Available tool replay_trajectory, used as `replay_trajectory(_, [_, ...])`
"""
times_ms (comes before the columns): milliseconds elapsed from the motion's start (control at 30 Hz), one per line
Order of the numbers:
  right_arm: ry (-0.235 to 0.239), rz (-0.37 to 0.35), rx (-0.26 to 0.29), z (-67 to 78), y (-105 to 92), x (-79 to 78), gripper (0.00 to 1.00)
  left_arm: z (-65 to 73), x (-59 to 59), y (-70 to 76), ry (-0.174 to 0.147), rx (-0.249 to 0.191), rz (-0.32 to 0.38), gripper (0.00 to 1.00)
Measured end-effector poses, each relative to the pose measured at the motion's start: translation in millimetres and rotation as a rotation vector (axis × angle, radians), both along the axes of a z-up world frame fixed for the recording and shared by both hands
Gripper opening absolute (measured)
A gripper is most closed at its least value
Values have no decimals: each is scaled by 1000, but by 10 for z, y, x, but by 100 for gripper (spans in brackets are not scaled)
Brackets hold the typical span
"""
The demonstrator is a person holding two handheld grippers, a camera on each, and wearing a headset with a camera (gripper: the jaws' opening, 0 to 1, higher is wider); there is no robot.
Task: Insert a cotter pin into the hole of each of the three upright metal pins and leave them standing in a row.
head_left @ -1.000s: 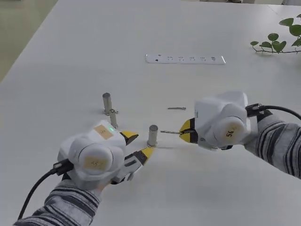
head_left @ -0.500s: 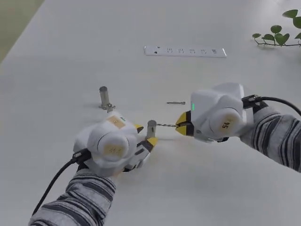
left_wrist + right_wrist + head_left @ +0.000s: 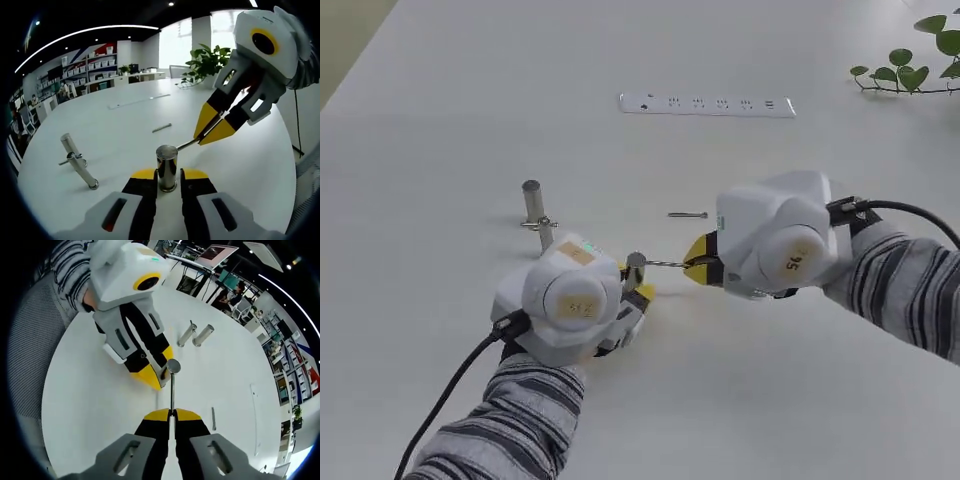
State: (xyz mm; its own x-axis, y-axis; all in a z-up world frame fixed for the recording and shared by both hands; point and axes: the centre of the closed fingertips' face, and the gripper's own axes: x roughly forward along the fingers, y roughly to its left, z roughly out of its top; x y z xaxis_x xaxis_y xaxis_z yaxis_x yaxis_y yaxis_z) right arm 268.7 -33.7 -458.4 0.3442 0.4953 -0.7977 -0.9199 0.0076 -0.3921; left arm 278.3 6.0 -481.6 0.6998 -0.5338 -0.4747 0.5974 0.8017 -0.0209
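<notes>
L hand-held gripper (image 3: 168, 174) clamps pin (image 3: 167, 161), R (image 3: 172, 413) cotter (image 3: 172, 389)

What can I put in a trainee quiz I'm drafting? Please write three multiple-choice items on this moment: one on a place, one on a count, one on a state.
1. Where does the spare cotter pin lie?
A. Loose on the table, short of the power strip.
B. Among plant leaves.
C. Under a sleeve.

2. How many metal pins are on the table?
A. Two.
B. Three.
C. Five.

3. What is the state of the right gripper?
A. Open, empty.
B. Shut on the held cotter pin, tip at the near metal pin.
C. Shut on a cable.

Key: 1 A, it lies alone in the head view; 2 B, two stand apart and the left gripper clamps the third; 3 B, its fingers pinch the pin's end.
</notes>
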Motion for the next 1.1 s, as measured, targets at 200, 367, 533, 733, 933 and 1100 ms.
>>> replay_trajectory(200, [-7,10,-12,5,21,-8,0,-23,16,24,11,-10,30,10])
replay_trajectory(367, [3,9,-22,4,27,-17,0,-34,20,17,8,-20,50,10])
replay_trajectory(533, [25,0,-17,0,58,-11,0,-40,26,10,5,-33,43,10])
replay_trajectory(733, [21,-1,-35,-1,61,10,0,-49,31,12,-7,-35,50,10])
replay_trajectory(933, [32,-7,-29,2,58,-9,0,-54,31,14,-13,-43,63,10])
replay_trajectory(1100, [43,-19,4,44,94,-25,0,-60,32,13,-17,-45,71,10])
